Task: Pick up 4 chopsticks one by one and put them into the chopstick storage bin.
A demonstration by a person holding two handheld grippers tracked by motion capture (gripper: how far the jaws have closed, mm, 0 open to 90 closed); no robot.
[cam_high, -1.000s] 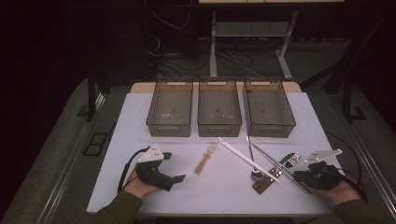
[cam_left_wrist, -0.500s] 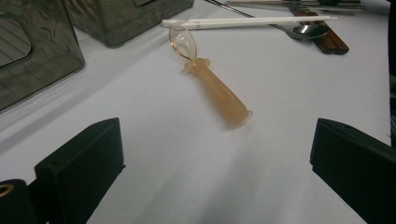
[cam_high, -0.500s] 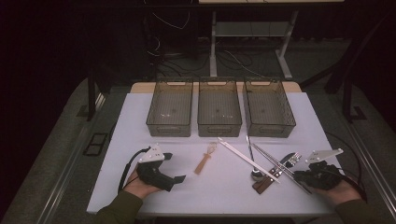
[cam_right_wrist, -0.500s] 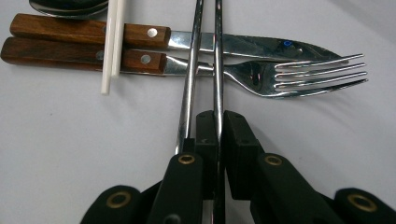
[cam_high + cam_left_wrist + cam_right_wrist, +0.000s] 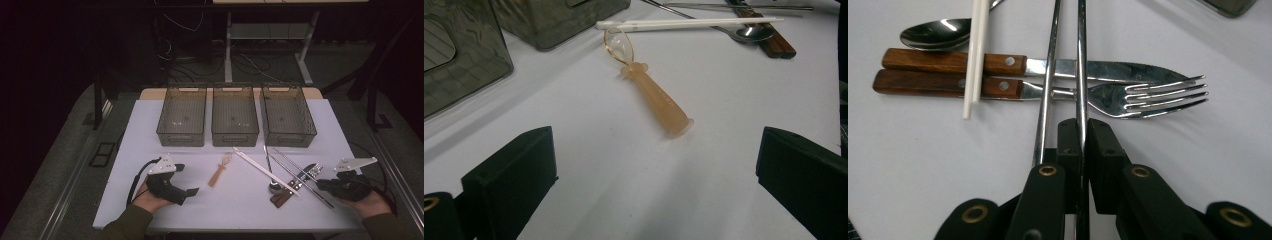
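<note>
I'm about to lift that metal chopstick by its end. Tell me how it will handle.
The metal chopstick is thin, polished steel, so it's probably stiff but slippery. The right gripper is shut on one end, so the far end may sag or swing. Its twin lies beside it across the fork and knife; both round rods may roll.

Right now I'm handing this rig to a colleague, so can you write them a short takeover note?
Right gripper: shut on one metal chopstick; its twin lies just beside the jaws, not held.
Left gripper: open, holding nothing, facing the amber spoon on the table.
Things: white chopsticks, steel spoon, wood-handled knife and fork lie in a crossed pile at the table's right.
Done: nothing sorted; the three bins look empty.
Left: probably every utensil, starting with the gripped chopstick.
</note>
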